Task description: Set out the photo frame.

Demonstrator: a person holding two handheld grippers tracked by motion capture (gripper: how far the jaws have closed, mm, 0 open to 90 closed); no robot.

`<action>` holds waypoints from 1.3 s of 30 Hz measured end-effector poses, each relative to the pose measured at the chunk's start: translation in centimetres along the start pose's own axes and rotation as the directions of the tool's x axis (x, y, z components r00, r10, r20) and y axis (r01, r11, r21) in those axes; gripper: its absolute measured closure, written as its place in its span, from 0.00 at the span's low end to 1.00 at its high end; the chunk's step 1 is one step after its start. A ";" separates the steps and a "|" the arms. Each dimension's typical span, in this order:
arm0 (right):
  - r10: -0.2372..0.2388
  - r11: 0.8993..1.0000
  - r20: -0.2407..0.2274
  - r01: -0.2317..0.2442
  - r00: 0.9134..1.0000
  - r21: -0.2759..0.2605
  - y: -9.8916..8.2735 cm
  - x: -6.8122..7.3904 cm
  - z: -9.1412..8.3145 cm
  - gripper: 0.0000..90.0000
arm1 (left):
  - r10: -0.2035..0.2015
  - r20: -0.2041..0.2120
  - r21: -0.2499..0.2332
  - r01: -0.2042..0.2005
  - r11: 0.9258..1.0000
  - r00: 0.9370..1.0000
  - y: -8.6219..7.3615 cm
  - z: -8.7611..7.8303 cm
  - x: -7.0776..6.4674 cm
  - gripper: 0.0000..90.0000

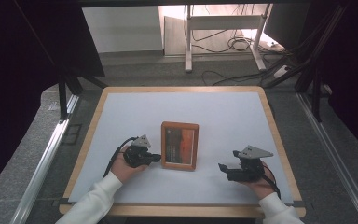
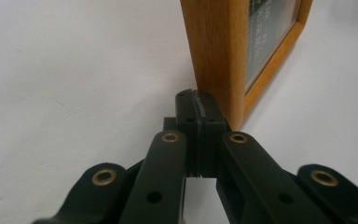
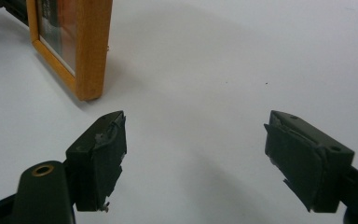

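Note:
A wooden picture frame (image 1: 181, 145) lies flat on the white table top (image 1: 182, 107), slightly toward the near side. My left gripper (image 1: 156, 157) is shut with nothing in it, and its tip sits against the frame's left side near the lower corner. The left gripper view shows the closed jaws (image 2: 198, 105) right beside the frame's wooden edge (image 2: 216, 60). My right gripper (image 1: 228, 159) rests open on the table, well to the right of the frame and apart from it. In the right gripper view its open jaws (image 3: 193, 135) frame bare table, with the picture frame (image 3: 91, 46) at the upper left.
The white top has a raised wooden border (image 1: 272, 121). Beyond the far edge are grey floor, loose cables (image 1: 233, 44) and a white desk leg (image 1: 188, 37). Metal rails (image 1: 51, 149) run along both sides of the table.

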State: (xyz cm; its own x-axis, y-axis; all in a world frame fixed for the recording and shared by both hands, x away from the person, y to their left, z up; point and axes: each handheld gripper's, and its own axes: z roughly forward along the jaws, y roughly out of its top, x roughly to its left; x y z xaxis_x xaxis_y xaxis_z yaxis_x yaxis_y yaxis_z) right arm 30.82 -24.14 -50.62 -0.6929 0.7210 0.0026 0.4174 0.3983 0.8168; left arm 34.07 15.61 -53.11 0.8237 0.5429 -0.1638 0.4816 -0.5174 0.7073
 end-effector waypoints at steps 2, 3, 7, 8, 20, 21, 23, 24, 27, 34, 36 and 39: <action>0.001 1.000 0.000 -0.001 1.000 0.001 0.0 0.0 0.0 0.23 | 0.001 0.003 0.002 -0.001 1.000 1.000 0.0 0.0 -0.1 1.00; 0.000 1.000 -0.001 0.000 1.000 0.001 0.0 0.0 0.0 0.23 | 0.003 0.003 0.003 -0.003 1.000 1.000 0.0 0.0 -0.1 1.00; 0.000 1.000 -0.002 0.000 1.000 0.003 0.0 0.0 0.0 0.23 | 0.002 0.004 0.006 -0.002 1.000 1.000 0.0 0.1 -0.1 1.00; 0.000 1.000 -0.002 0.000 1.000 0.003 0.0 0.0 0.0 0.23 | 0.001 0.004 0.006 -0.001 1.000 1.000 0.0 0.1 -0.1 1.00; 0.003 1.000 -0.005 -0.003 1.000 0.000 0.0 -0.1 0.0 0.23 | 0.000 0.009 0.009 0.000 1.000 1.000 0.0 0.1 -0.2 1.00; 0.003 1.000 -0.005 -0.003 1.000 -0.003 0.0 -0.1 0.0 0.23 | -0.002 0.009 0.008 0.002 1.000 1.000 0.0 0.1 -0.1 1.00; 0.007 1.000 -0.009 -0.007 1.000 -0.009 0.0 -0.2 0.0 0.23 | -0.005 0.006 0.009 0.005 1.000 1.000 0.1 0.1 -0.1 1.00; 0.007 1.000 -0.009 -0.007 1.000 -0.009 0.0 -0.2 0.0 0.23 | -0.005 0.006 0.009 0.005 1.000 1.000 0.1 0.1 -0.1 1.00; 0.009 1.000 -0.014 -0.010 1.000 -0.027 0.1 -0.4 -0.1 0.23 | -0.018 -0.011 -0.009 0.017 1.000 1.000 0.1 -0.3 0.2 1.00; 0.000 1.000 -0.016 -0.001 1.000 -0.030 0.1 -0.6 0.1 0.23 | -0.075 -0.074 -0.056 0.071 0.996 0.994 -0.4 -1.7 1.1 0.95; -0.006 1.000 -0.013 0.006 1.000 -0.022 0.1 -0.7 0.3 0.23 | -0.091 -0.102 -0.071 0.084 0.994 0.991 -0.8 -2.1 1.3 0.89; -0.004 1.000 -0.003 0.003 1.000 -0.017 0.2 -0.8 0.5 0.23 | -0.130 -0.155 -0.090 0.117 0.989 0.979 -1.6 -2.9 1.5 0.72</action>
State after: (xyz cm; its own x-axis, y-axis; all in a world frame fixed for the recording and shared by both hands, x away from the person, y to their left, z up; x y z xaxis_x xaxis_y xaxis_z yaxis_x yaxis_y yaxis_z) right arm 31.75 -24.37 -50.77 -0.6962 0.7179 0.0014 0.4048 0.3909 0.8267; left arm 33.70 19.19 -52.49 0.6975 0.7016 -0.1456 0.5460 -0.3887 0.7422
